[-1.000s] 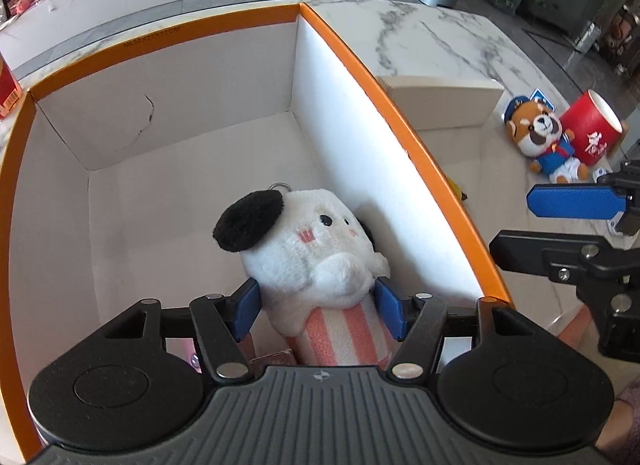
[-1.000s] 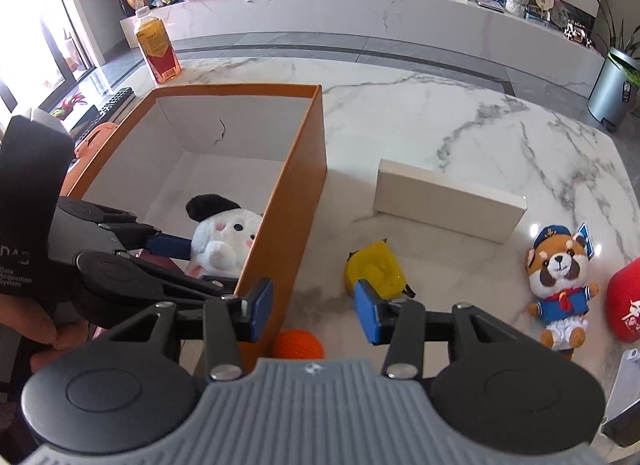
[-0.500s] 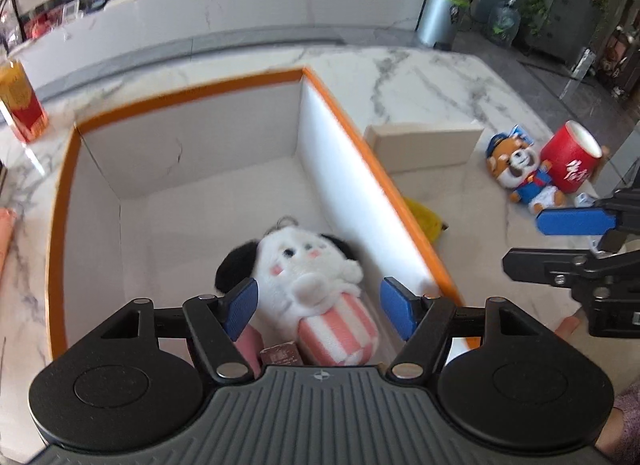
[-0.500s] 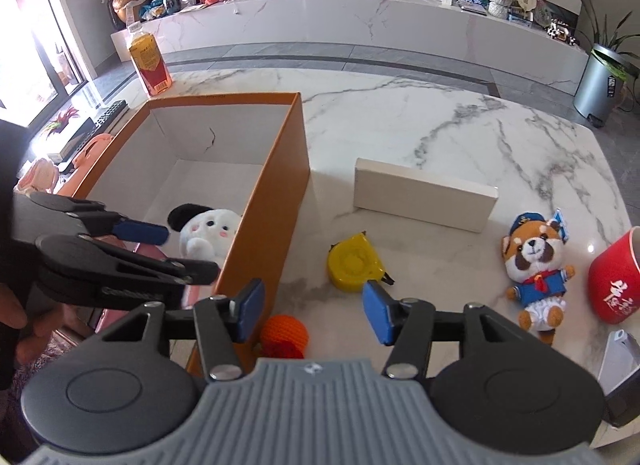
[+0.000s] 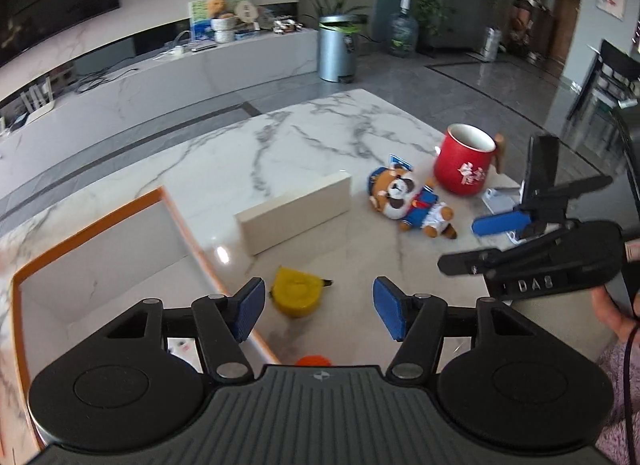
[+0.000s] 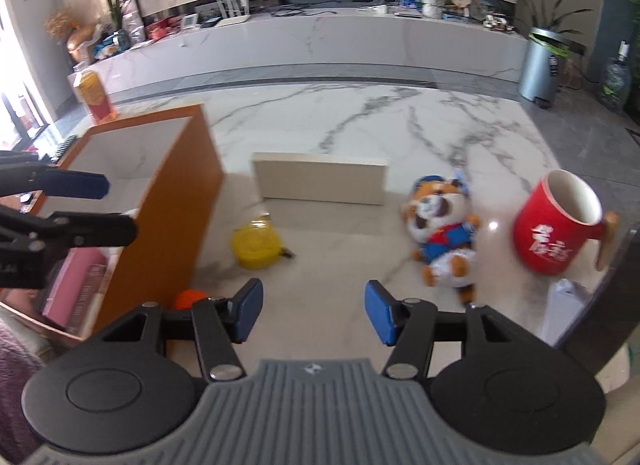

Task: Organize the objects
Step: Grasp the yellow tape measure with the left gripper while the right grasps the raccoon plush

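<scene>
Right gripper (image 6: pixel 314 313) low centre, jaws opening, nothing between blue pads, bare marble table (image 6: pixel 400 129) beyond. Yellow tape measure (image 6: pixel 257 245) at 11 o'clock from gripper, orange ball (image 6: pixel 188 299) at 9, against orange box (image 6: pixel 176 201). Beige block (image 6: pixel 320 181) at 12, upright on its edge. Plush fox (image 6: pixel 444 237) lying at 2, red mug (image 6: pixel 554 225) beside it at 3. Left gripper (image 6: pixel 104 207) at far left over box, empty, jaws closing.

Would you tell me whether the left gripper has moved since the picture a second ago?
Yes. The left gripper has left the orange box and now sits over the table beside the yellow tape measure, empty, jaws closing.
</scene>
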A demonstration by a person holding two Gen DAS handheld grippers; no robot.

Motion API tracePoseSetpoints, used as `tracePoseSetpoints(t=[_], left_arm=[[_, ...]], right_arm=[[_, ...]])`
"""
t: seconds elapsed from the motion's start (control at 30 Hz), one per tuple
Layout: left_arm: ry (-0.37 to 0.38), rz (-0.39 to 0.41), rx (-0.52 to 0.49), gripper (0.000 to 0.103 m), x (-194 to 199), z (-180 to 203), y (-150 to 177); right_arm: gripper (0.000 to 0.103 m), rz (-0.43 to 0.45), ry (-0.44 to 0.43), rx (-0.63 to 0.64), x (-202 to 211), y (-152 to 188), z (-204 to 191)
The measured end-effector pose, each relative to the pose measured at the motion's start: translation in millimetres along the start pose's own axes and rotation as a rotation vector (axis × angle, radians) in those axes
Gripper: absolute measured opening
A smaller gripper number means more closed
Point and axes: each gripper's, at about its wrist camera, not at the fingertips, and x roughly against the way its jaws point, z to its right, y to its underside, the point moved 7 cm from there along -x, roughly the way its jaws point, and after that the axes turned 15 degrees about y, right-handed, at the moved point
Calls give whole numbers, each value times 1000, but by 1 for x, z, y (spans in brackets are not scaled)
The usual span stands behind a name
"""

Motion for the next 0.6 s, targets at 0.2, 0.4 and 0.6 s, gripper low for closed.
tracePoseSetpoints(t=[0.2,0.4,0.6], left_arm=[[-28,-153,-61,75,-61,-1,1],[-76,-308,-104,76,-103,-27,6],[-60,-426,-118,77,-135,-40,3]], right_arm=[[63,28,55,-12,-41,-9,42],[63,18,72,28,-93,-22,58],[66,47,83,93,-125,-38,64]])
